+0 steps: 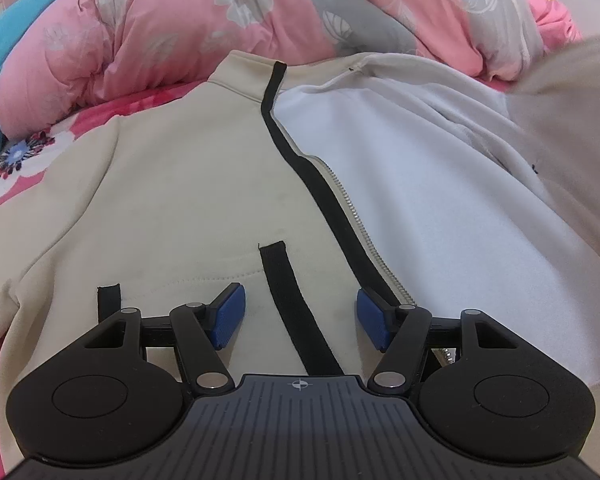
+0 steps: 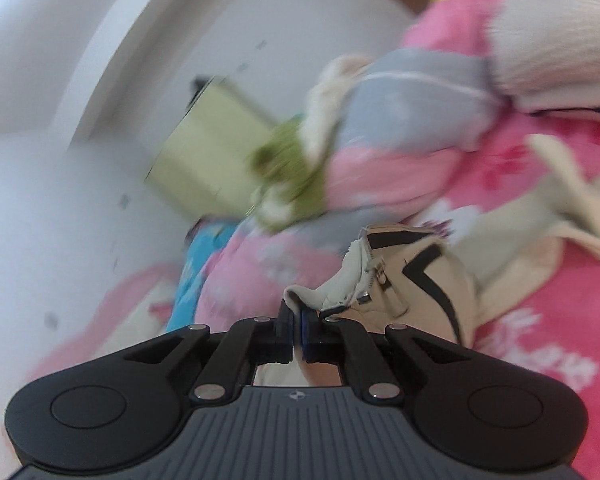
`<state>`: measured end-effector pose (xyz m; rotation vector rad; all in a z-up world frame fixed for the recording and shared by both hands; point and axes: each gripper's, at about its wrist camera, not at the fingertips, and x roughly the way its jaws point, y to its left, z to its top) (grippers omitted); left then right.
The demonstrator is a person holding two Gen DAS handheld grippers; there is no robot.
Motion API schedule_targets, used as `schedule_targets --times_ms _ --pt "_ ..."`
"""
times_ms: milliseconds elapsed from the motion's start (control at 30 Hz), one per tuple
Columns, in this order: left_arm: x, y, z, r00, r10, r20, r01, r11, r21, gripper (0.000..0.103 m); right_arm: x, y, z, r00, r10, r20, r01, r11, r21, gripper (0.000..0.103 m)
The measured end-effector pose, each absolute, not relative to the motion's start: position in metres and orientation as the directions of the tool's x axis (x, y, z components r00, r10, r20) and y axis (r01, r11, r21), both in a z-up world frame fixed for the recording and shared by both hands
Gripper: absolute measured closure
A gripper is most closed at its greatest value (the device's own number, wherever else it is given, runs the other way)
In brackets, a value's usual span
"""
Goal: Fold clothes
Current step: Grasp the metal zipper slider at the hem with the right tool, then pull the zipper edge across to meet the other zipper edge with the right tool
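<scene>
A cream zip-up jacket [image 1: 172,184] with black trim lies spread on the bed, its right front panel turned back so the white lining [image 1: 412,184] shows. My left gripper [image 1: 300,316] hovers open just above its lower hem, a black strap [image 1: 300,312] lying between the blue pads [image 1: 230,314]. In the blurred right wrist view my right gripper [image 2: 297,334] is shut on the jacket's [image 2: 416,280] zipper edge [image 2: 340,292], holding that cloth lifted off the bed. A cream sleeve [image 2: 572,204] trails to the right.
A bunched pink and grey floral quilt [image 1: 148,32] lies beyond the jacket's collar, with a blue pillow [image 1: 4,52] at the left. The pink flowered bedsheet [image 2: 548,320] lies under everything. A green plush thing [image 2: 288,164] sits on the quilt, near a white wall [image 2: 60,160].
</scene>
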<state>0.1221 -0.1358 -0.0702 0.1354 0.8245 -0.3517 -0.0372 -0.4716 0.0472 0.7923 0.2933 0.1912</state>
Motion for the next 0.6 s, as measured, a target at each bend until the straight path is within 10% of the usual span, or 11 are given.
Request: schedule_targets --times_ms 600 --pt "0.126 -0.123 -0.069 0.596 -0.333 -0.731 0.382 0.918 -0.107 0.038 -0.034 -0.349 0.002 0.715 0.478 -0.510 -0.141 0.814 0.564 0.100"
